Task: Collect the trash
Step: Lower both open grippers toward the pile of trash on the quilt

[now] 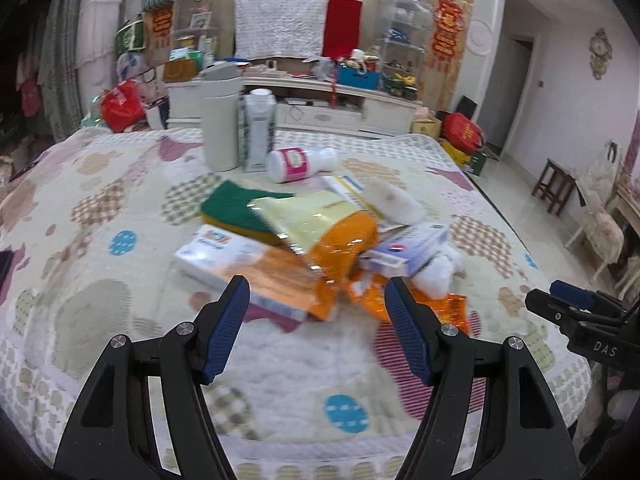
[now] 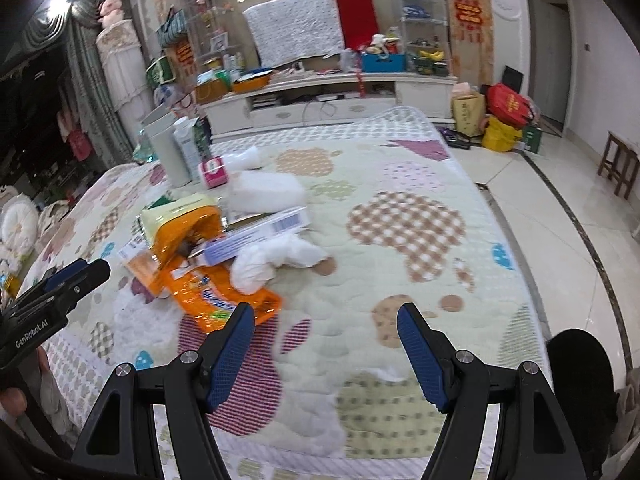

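Jaws: left gripper (image 1: 316, 330) and right gripper (image 2: 326, 354) both seen parted, nothing between the blue ribbed pads.
Obscured: print on the wrappers blurred; lower items in the trash pile (image 1: 320, 232) overlapped.
Materials: glossy orange wrapper (image 1: 344, 248), green sponge (image 1: 236, 206), white tissue wad (image 2: 272, 262), cardboard box (image 1: 408, 246), quilted patterned bed cover (image 1: 100, 240).
Position: pile lies ahead of the left jaws; ahead-left of the right jaws, untouched.
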Demonstrator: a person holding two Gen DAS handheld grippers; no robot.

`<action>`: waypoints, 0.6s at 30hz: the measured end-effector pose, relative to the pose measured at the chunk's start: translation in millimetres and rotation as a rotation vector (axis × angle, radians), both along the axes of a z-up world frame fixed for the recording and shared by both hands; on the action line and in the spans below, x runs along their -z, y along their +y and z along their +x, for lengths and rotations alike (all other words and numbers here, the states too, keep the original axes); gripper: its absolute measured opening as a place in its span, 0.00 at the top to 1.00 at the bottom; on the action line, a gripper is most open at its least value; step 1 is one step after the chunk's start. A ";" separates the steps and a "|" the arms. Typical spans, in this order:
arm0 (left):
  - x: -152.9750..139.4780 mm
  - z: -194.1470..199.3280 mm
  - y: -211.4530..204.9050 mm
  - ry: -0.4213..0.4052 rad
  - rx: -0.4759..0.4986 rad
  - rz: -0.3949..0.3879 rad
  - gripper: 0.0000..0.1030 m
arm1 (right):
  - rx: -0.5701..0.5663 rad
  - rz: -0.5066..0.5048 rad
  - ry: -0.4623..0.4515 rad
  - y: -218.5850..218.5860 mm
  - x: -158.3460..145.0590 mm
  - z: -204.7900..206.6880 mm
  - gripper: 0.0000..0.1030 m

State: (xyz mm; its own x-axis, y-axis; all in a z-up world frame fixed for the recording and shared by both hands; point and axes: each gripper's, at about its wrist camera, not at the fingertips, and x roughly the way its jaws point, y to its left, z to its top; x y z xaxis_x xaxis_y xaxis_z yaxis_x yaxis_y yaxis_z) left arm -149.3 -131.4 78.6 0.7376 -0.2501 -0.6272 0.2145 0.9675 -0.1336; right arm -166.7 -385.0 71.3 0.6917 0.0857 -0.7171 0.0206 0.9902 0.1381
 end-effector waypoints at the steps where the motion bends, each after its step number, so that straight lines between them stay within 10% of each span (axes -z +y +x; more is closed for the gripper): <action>1: 1.2 0.4 6.7 0.005 -0.007 -0.002 0.33 | -0.010 0.000 0.003 4.9 0.8 2.1 0.31; 18: 19.1 25.0 67.5 0.106 -0.035 -0.061 0.33 | -0.094 0.028 0.049 35.1 20.8 28.6 0.31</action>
